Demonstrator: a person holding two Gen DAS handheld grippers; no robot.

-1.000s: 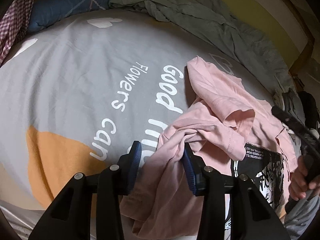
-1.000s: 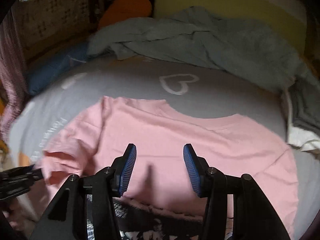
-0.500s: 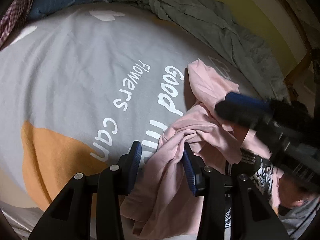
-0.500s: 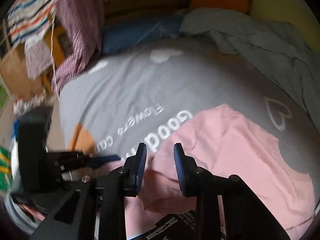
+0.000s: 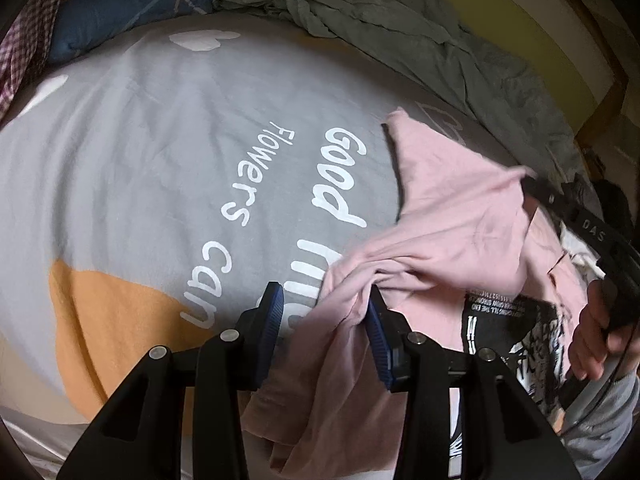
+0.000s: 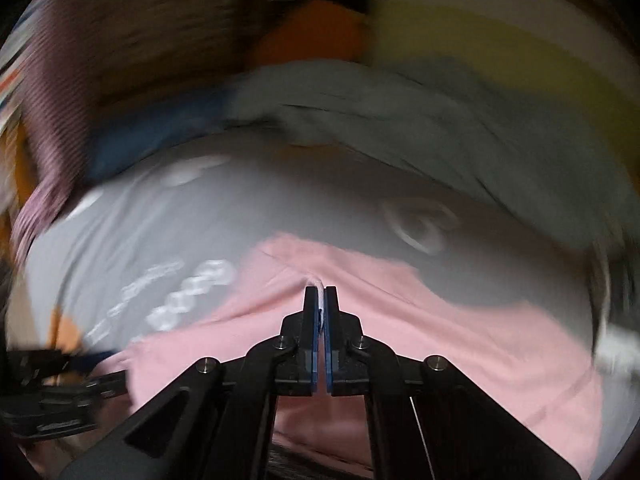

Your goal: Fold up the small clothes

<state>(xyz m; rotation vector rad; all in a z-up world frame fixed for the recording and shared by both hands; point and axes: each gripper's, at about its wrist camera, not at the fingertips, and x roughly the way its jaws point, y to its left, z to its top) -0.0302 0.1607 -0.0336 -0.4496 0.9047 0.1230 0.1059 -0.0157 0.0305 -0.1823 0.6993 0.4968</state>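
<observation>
A pink T-shirt (image 5: 460, 216) with a black and white print (image 5: 508, 320) lies crumpled on a grey bedsheet. My left gripper (image 5: 324, 320) is open, with a bunched fold of the shirt lying between its blue fingers and against the right one. My right gripper (image 6: 320, 300) is shut on a fold of the pink T-shirt (image 6: 460, 340) and lifts it into a peak. The right gripper also shows in the left wrist view (image 5: 532, 184), pinching the shirt's raised edge. The right wrist view is blurred.
The grey bedsheet (image 5: 180, 140) has white lettering and an orange patch (image 5: 112, 320). A rumpled grey-green blanket (image 5: 420, 40) lies along the far side. A blue pillow (image 5: 120, 12) and checked cloth (image 5: 24, 40) sit at the far left. A yellow wall stands behind.
My right gripper has closed on a fold of the pink shirt and pulled it up and right. The left gripper has stayed open in place.
</observation>
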